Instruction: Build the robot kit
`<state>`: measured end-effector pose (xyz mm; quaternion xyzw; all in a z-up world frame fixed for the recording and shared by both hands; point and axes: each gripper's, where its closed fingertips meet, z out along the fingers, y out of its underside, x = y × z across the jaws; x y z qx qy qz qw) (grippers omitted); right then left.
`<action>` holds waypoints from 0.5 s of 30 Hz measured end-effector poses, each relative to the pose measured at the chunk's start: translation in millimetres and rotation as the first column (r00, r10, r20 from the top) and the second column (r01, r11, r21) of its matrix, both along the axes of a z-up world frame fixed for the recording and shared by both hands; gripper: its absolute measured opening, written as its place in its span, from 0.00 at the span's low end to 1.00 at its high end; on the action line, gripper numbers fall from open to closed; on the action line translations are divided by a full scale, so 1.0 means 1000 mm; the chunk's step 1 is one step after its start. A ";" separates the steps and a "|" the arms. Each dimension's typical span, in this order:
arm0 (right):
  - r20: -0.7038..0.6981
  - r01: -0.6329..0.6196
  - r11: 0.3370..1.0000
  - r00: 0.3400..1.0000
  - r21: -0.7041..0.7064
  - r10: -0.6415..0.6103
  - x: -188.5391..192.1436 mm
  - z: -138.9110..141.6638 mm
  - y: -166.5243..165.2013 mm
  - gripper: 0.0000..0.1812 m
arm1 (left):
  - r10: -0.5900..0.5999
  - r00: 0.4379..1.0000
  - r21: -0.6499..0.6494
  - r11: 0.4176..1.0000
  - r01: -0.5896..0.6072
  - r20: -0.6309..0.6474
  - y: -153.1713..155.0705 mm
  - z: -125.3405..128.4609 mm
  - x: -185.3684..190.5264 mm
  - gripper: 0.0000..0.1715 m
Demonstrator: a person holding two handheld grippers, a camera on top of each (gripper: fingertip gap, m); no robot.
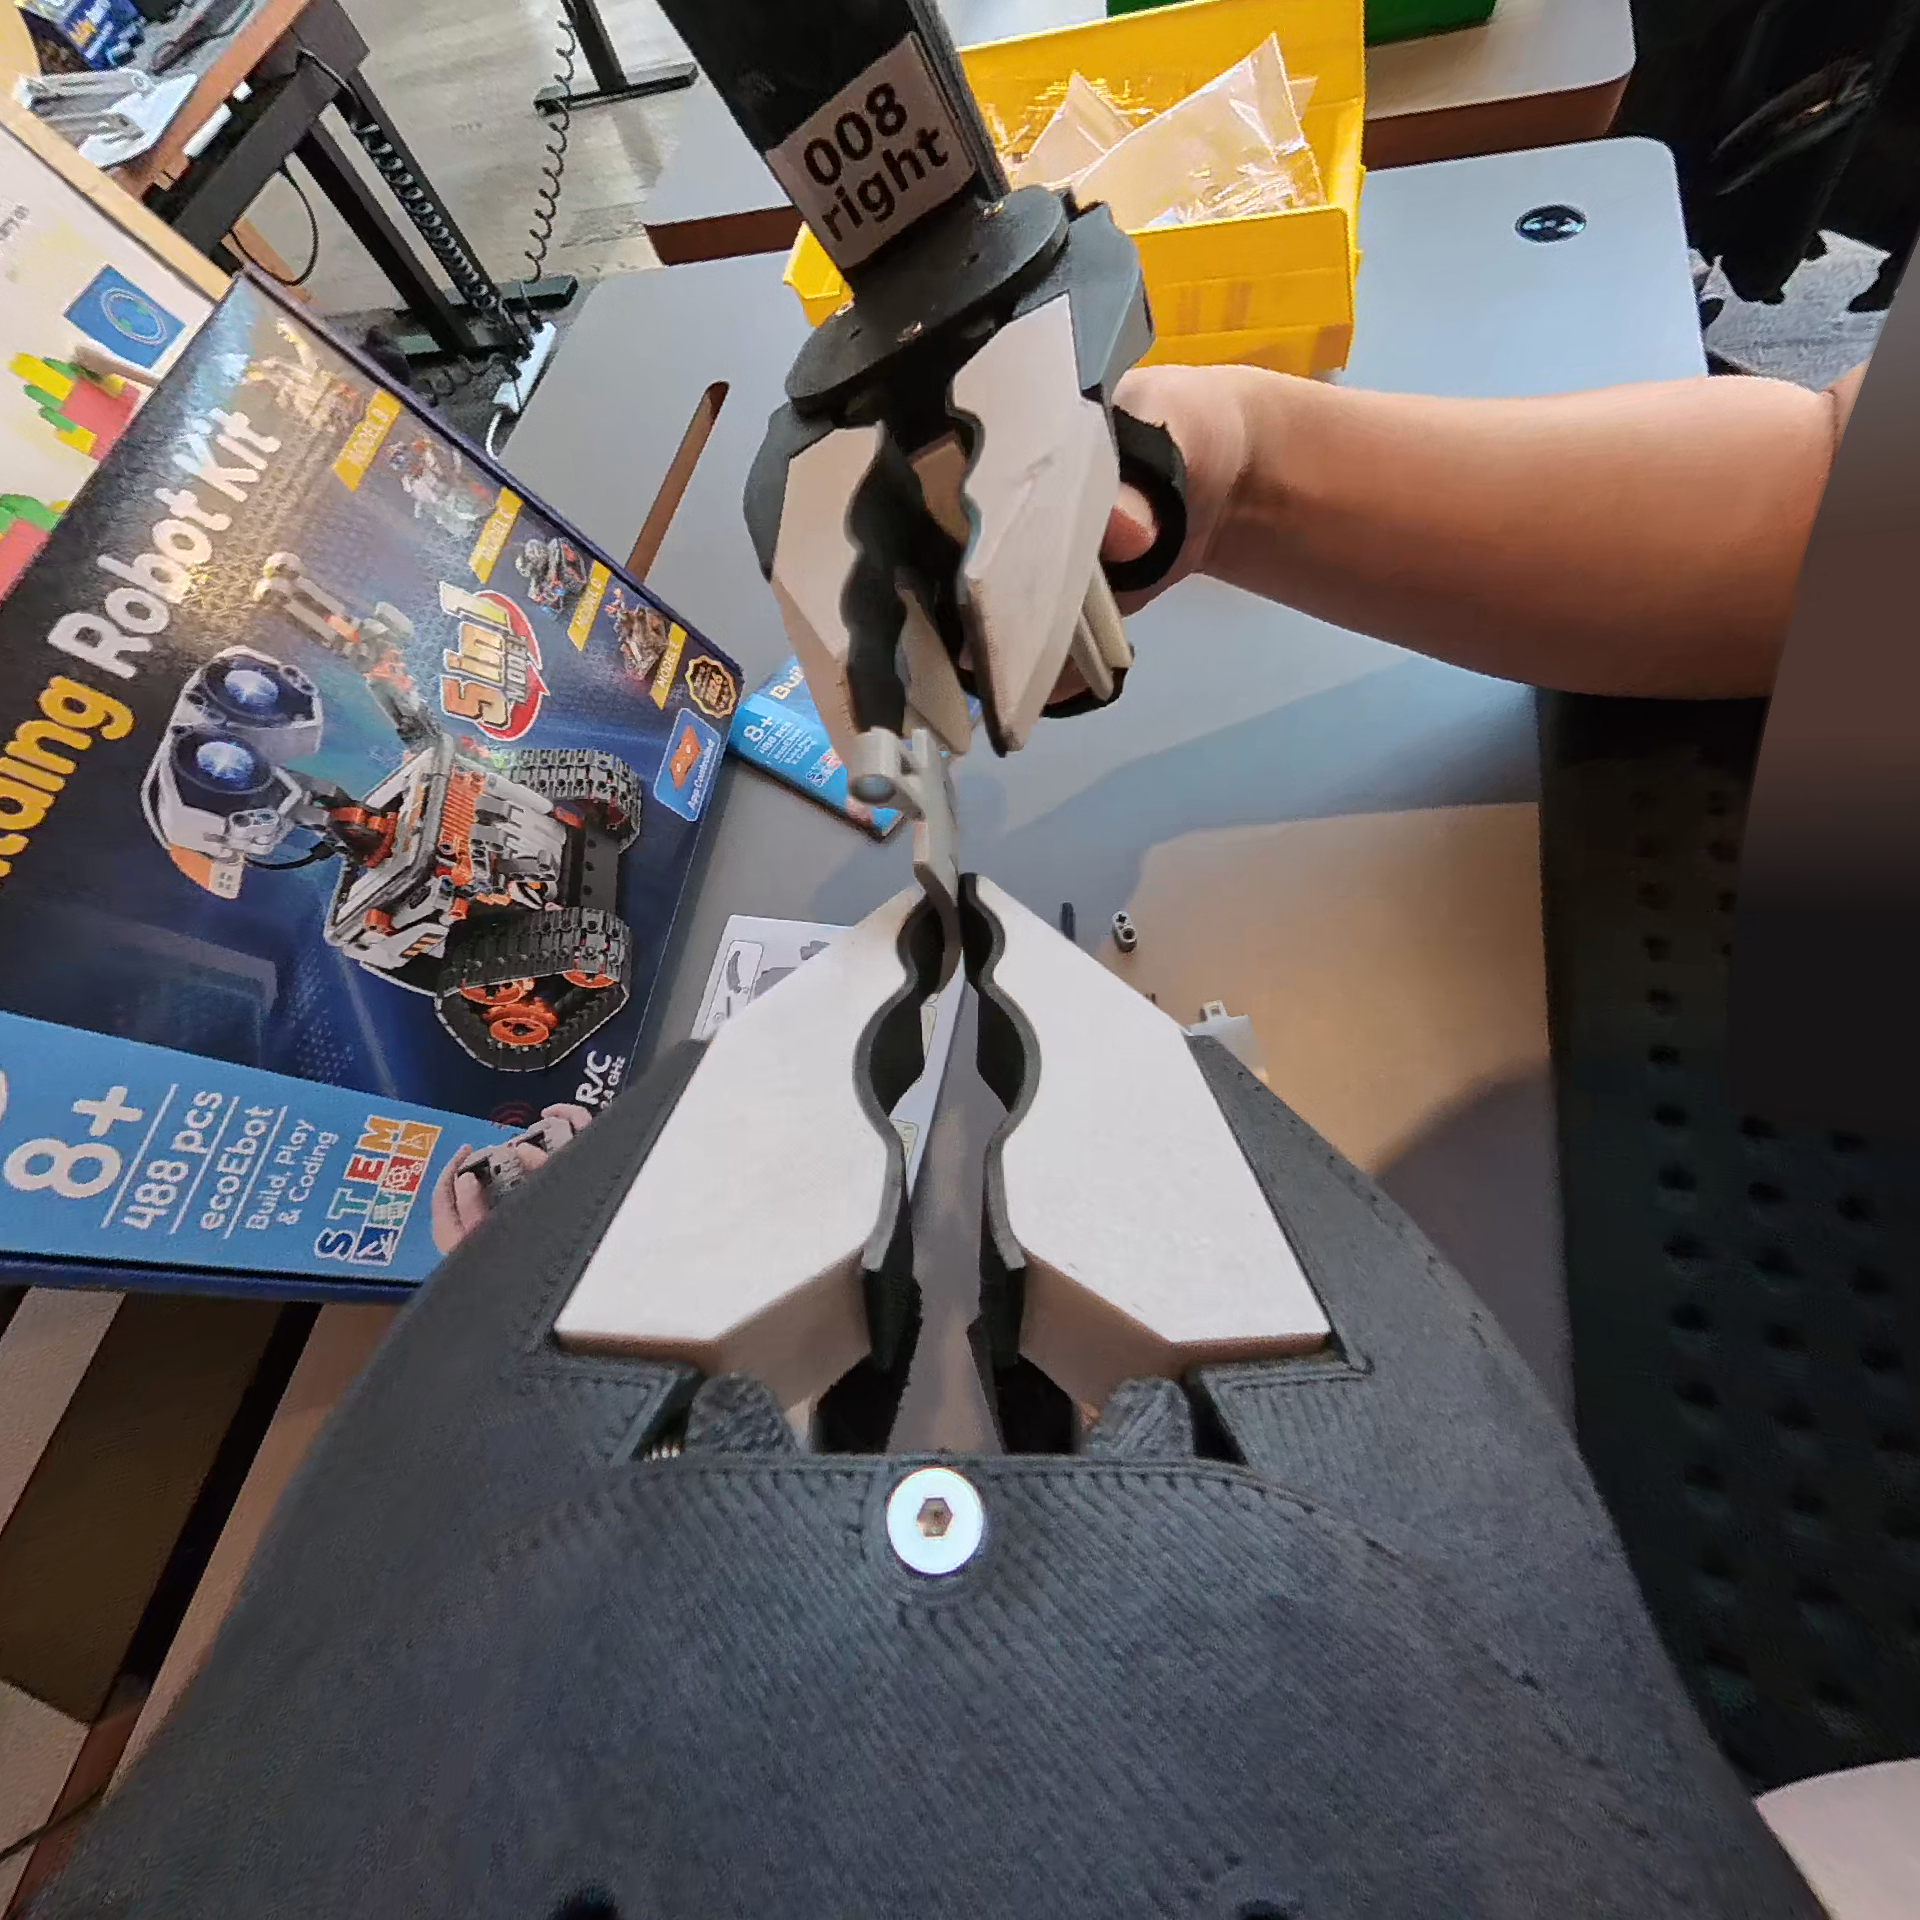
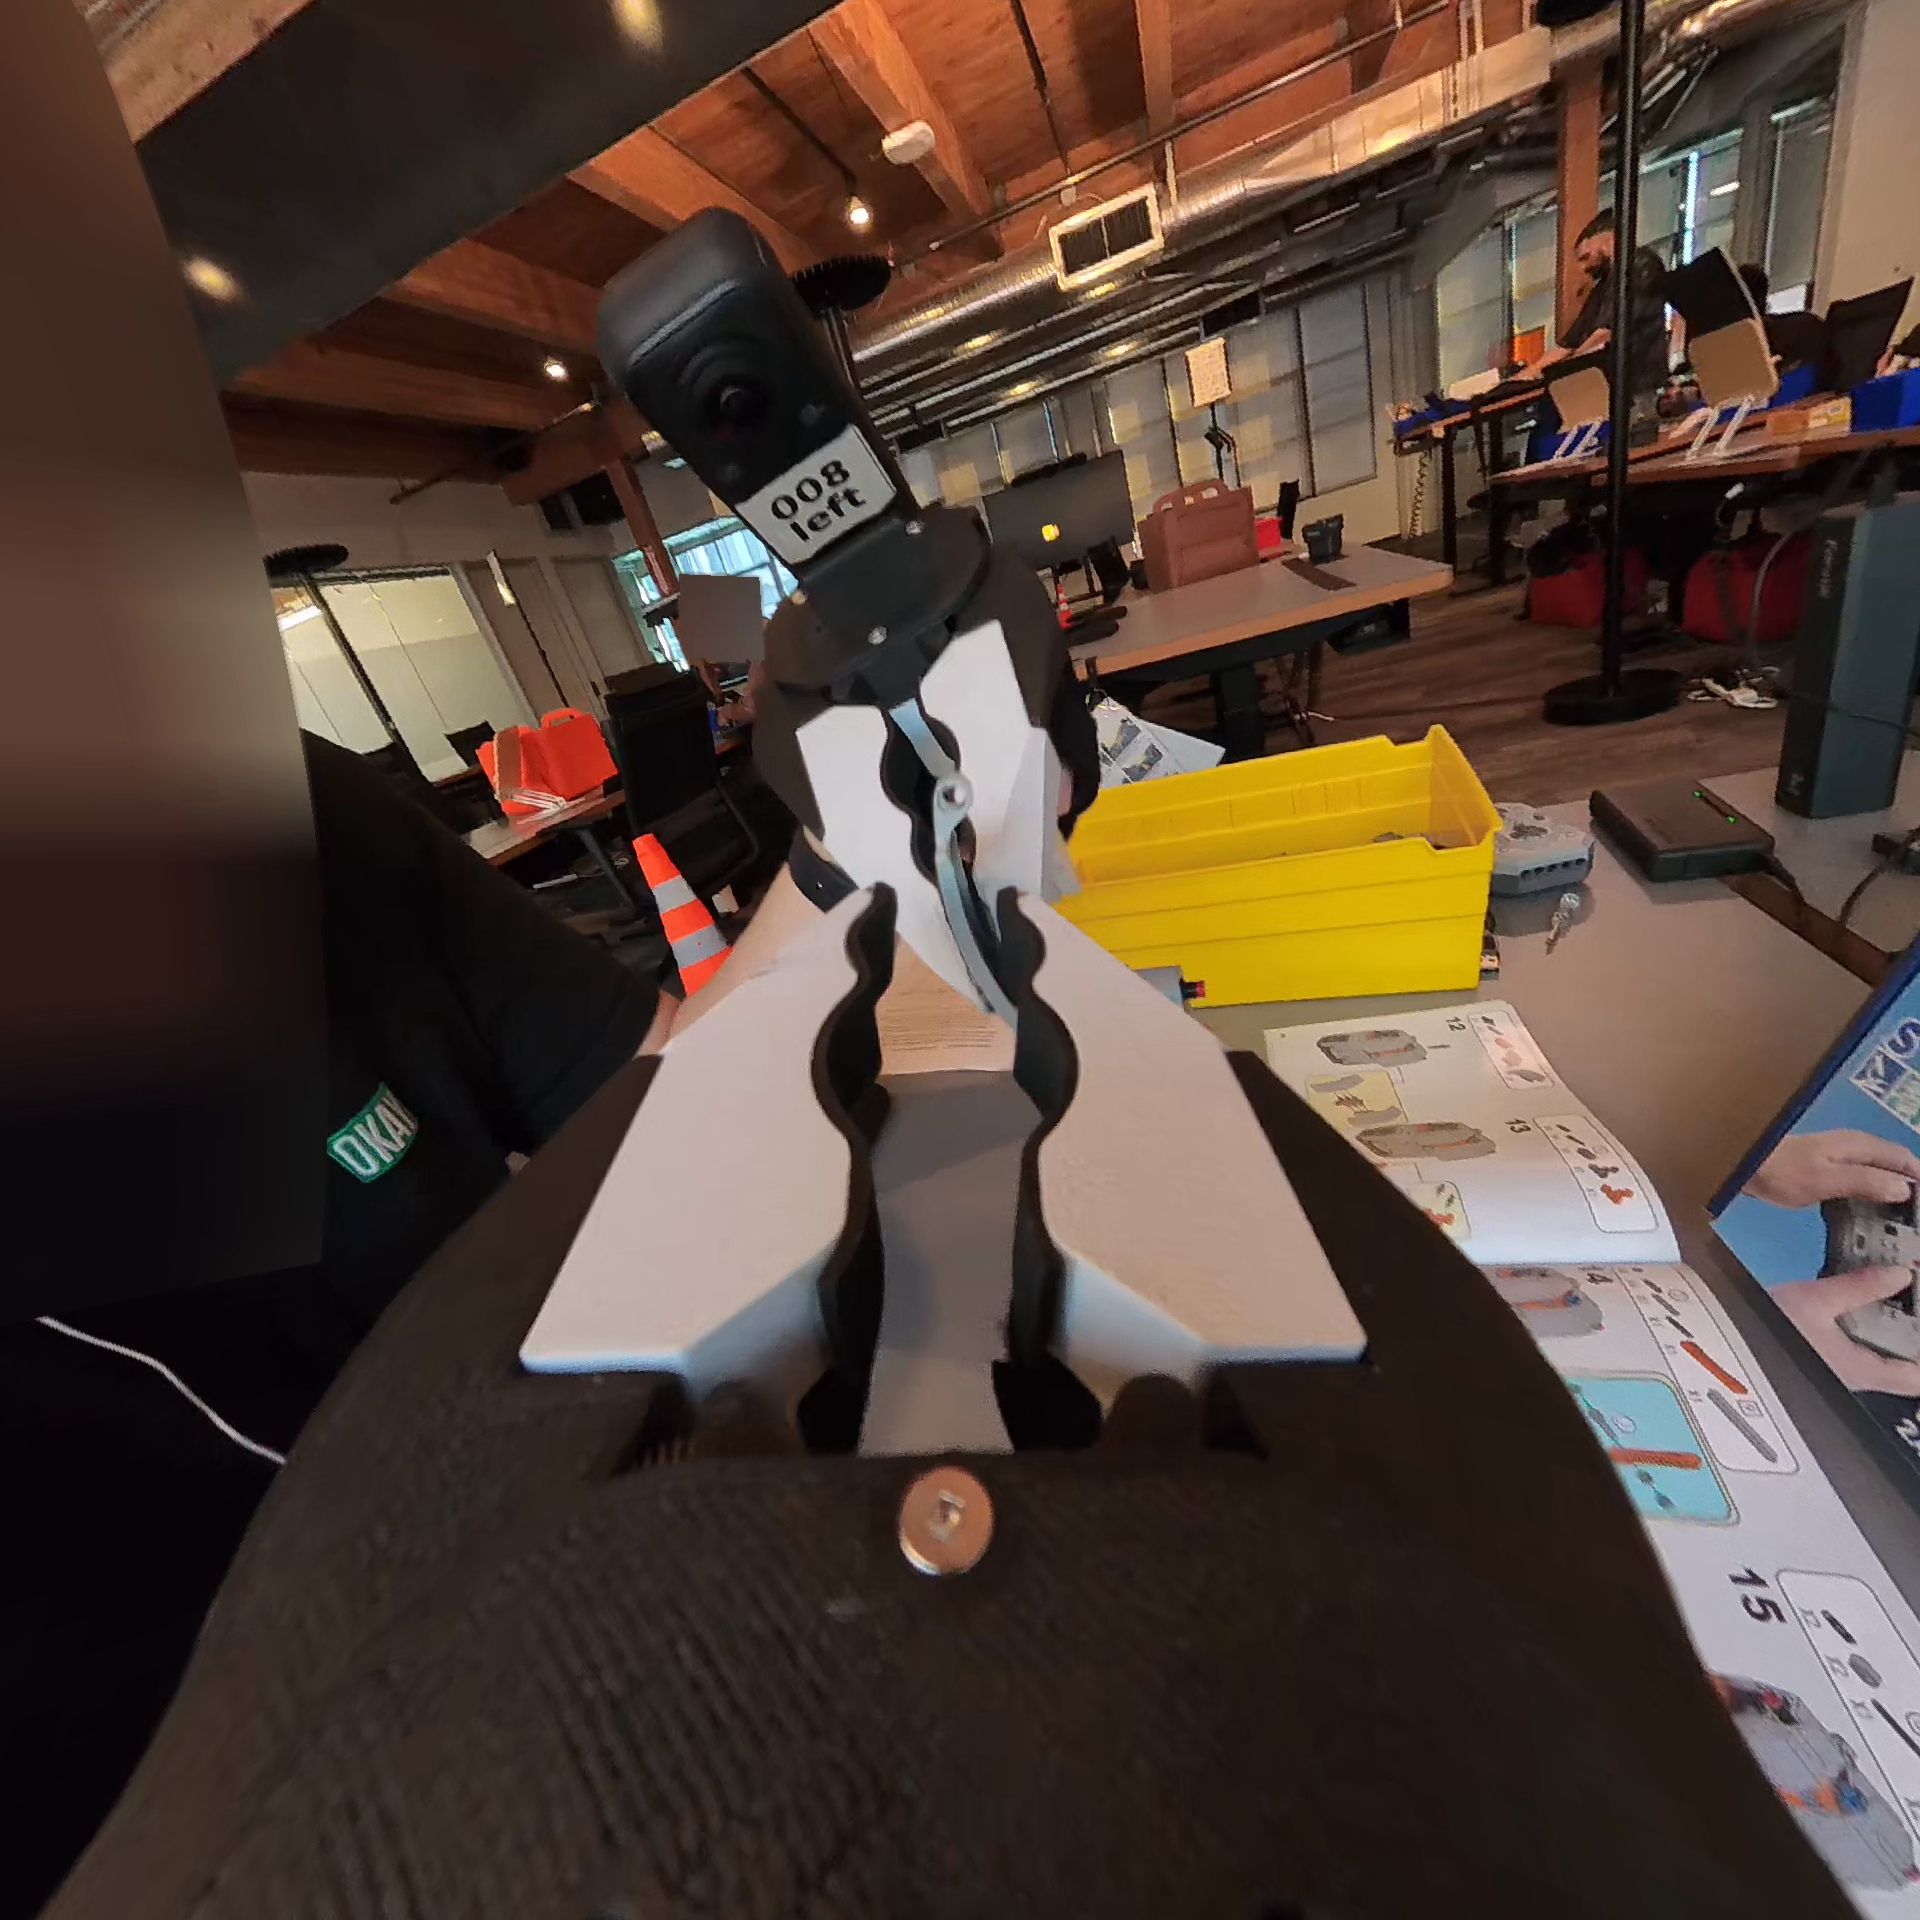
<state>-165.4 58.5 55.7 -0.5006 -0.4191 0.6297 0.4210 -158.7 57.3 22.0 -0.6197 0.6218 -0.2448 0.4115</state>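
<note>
In the left wrist view my left gripper (image 1: 951, 899) is shut on a long, thin, curved grey plastic beam (image 1: 932, 821) that runs back between its pads and sticks out past its tips. The beam's far end carries a short round pin. My right gripper (image 1: 935, 727) comes down from above, held by a person's hand, with its tips on either side of that end. In the right wrist view my right gripper (image 2: 948, 909) is open, and the beam (image 2: 948, 831) lies against its right finger. The left gripper (image 2: 935, 873) faces it, clamping the beam.
A yellow bin (image 1: 1247, 270) (image 2: 1278, 883) of bagged parts stands behind the grippers. A blue robot kit box (image 1: 312, 779) (image 2: 1829, 1195) lies to one side, an open instruction booklet (image 2: 1507, 1143) under the right gripper. A person's forearm (image 1: 1455, 520) and a black mesh chair (image 1: 1683, 1143) are close by. Only a small space, under 4 cm, lies between the two pairs of fingers.
</note>
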 end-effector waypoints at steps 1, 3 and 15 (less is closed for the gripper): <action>0.012 0.011 1.000 1.000 0.006 -0.011 0.000 -0.002 0.002 0.10 | 0.002 1.000 -0.003 1.000 -0.002 0.001 0.000 0.000 -0.001 0.01; 0.027 0.034 0.999 0.999 0.031 -0.035 -0.001 -0.005 0.004 0.10 | -0.008 1.000 -0.014 1.000 0.008 0.006 -0.002 0.001 0.000 0.00; 0.033 0.232 0.821 0.956 0.523 -0.291 -0.007 0.014 -0.009 0.00 | -0.053 0.981 -0.061 0.996 0.066 0.188 -0.007 0.027 -0.006 0.06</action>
